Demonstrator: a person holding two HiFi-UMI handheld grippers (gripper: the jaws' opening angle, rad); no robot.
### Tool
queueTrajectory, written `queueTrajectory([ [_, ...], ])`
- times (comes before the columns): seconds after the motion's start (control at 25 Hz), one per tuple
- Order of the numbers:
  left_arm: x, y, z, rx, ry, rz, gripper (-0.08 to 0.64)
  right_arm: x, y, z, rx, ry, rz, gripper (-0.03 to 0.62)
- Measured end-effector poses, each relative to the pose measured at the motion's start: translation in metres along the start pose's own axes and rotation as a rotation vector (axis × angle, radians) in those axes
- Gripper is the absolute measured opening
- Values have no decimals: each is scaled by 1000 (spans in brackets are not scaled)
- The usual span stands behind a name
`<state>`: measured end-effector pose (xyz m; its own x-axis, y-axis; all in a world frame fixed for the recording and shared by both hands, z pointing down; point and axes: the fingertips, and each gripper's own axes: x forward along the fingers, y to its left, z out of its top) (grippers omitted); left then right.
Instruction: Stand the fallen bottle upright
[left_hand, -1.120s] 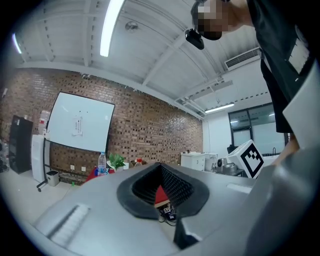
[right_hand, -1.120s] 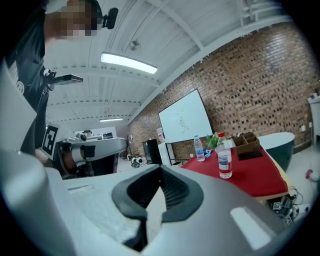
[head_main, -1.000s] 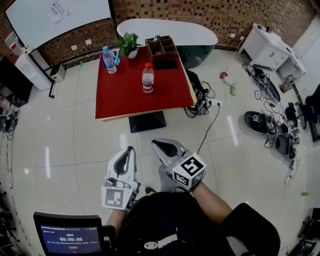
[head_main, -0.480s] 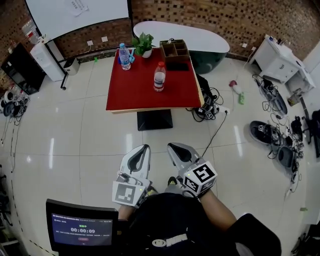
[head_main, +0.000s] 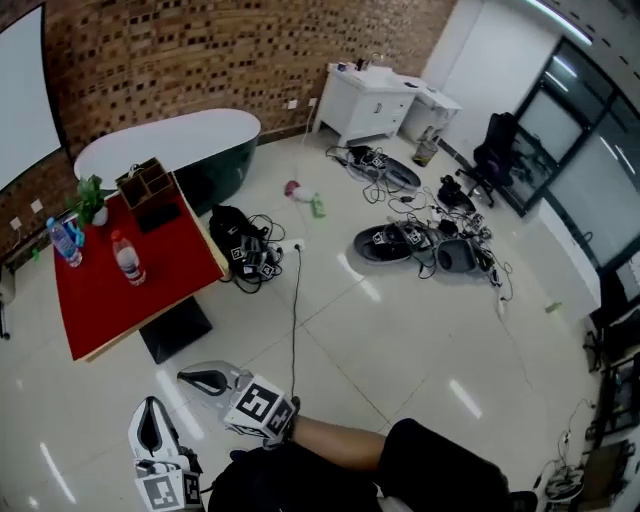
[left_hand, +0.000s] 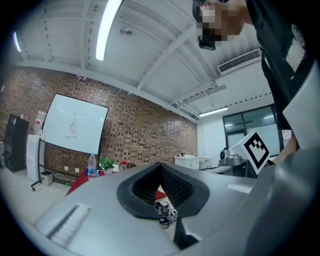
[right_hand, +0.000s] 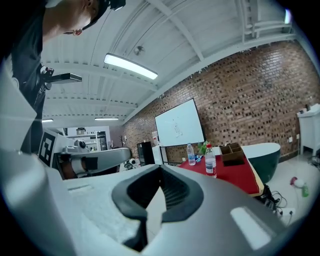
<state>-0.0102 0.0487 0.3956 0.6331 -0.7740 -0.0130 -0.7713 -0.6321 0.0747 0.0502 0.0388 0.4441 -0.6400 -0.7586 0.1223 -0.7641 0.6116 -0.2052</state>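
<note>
Well away from the red table (head_main: 100, 300), left tongs (head_main: 152, 404) and right tongs (head_main: 184, 377) are closed, holding nothing.

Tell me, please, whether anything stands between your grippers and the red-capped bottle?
Nothing visible does. Only bare floor separates the left gripper and right gripper from the red table, where the red-capped bottle stands upright.
</note>
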Motion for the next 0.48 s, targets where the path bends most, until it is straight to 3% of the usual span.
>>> queueTrajectory([
  [0.16, 21, -25, -5, -11, -14, -77, 0, -20, -16, 9, -8, -7, -39, 2],
  [0.48, 20, -22, -9, -13, -17, -92, 0, -20, -16, 9, -36, 6, -55, 2],
])
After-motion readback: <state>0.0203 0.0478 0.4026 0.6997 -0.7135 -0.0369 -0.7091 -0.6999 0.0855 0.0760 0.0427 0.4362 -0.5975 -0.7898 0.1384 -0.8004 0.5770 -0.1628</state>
